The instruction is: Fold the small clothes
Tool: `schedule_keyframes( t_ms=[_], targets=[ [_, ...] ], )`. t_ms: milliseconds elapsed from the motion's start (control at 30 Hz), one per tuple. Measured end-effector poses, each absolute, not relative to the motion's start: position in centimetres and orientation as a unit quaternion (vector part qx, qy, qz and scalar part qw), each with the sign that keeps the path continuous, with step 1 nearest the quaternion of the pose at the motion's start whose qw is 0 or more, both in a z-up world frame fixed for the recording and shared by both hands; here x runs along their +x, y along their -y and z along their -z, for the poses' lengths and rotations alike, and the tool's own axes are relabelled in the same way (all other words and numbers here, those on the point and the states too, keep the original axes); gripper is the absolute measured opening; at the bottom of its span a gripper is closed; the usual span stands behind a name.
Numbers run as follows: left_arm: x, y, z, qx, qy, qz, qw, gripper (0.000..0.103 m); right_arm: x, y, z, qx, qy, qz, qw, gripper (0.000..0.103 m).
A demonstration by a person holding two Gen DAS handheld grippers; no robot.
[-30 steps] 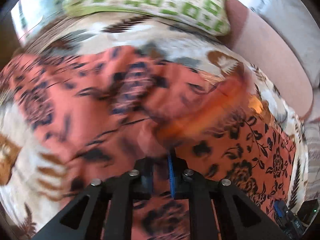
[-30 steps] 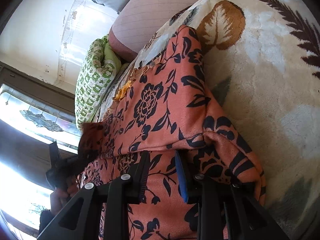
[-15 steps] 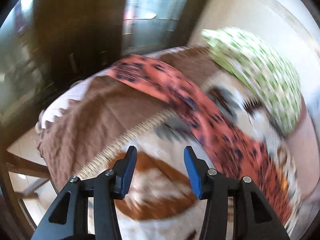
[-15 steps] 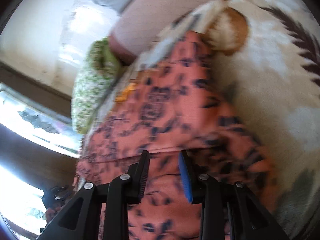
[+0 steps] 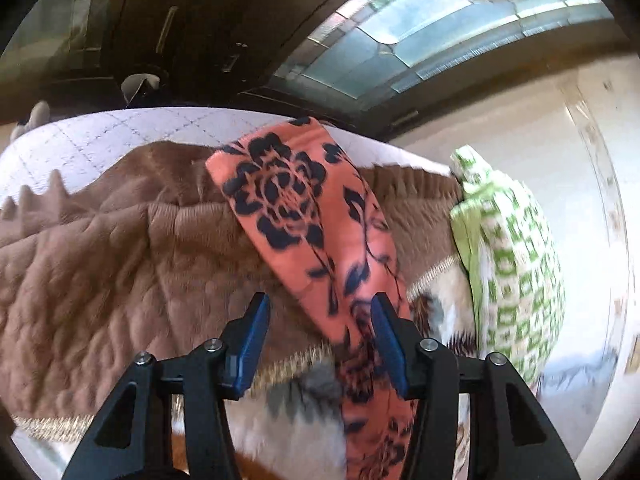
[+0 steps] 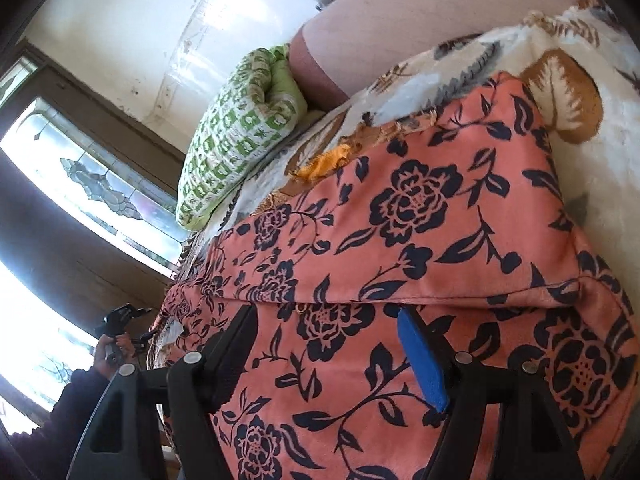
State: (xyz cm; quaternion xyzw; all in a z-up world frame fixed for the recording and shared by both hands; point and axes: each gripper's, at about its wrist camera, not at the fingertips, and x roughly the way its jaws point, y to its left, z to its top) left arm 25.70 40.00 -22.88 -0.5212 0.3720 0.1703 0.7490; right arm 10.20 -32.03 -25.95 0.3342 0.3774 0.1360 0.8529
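An orange garment with a dark flower print [image 6: 420,220] lies on the bed, its upper half folded over along a crease just ahead of my right gripper [image 6: 328,344]. That gripper hovers low over the lower layer. Its jaws are opening, the cloth lies under the gap, and neither pad presses on it. In the left wrist view a narrow end of the same garment [image 5: 304,216] runs across a brown blanket [image 5: 100,264] and passes by the right finger of my left gripper [image 5: 322,340]. The left gripper is open and holds nothing.
A green-and-white pillow [image 6: 240,132] lies at the head of the bed, also seen as the pillow [image 5: 508,264]. A cream leaf-print blanket [image 6: 580,92] covers the bed. A sleeve [image 6: 60,420] shows at the left. Windows and a dark wall stand beyond.
My left gripper let go of the garment, opened and swung across to its narrow end over the brown blanket. My right gripper's jaws spread much wider above the fold.
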Motion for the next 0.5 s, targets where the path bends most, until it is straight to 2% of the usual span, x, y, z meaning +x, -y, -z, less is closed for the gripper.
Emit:
schedule_keyframes(
  t_ms=[33,100,200,333,500],
  targets=[
    [26.0,-40.2,23.2,-0.527,-0.363,-0.172,0.749,0.036,10.4,32.2,26.3,0.337,-0.382,-0.136,0.85,0.075],
    [26.9,-40.5,24.0,-0.529,-0.362,-0.176,0.747,0.02,10.8,32.1,26.9,0.338,-0.391,-0.135,0.845,0.075],
    [27.1,-40.9,23.9,-0.506,-0.368,-0.193,0.756,0.008,11.0,31.7,27.1,0.326,-0.397,-0.136,0.847,0.075],
    [28.7,-39.4,20.9,-0.44,-0.362,-0.19,0.8,0.005,11.0,31.5,27.0,0.321,-0.397,-0.137,0.849,0.075],
    [30.5,-34.3,13.3,-0.346,-0.356,-0.116,0.86,0.005,10.8,32.1,26.6,0.341,-0.386,-0.133,0.847,0.075]
  ],
)
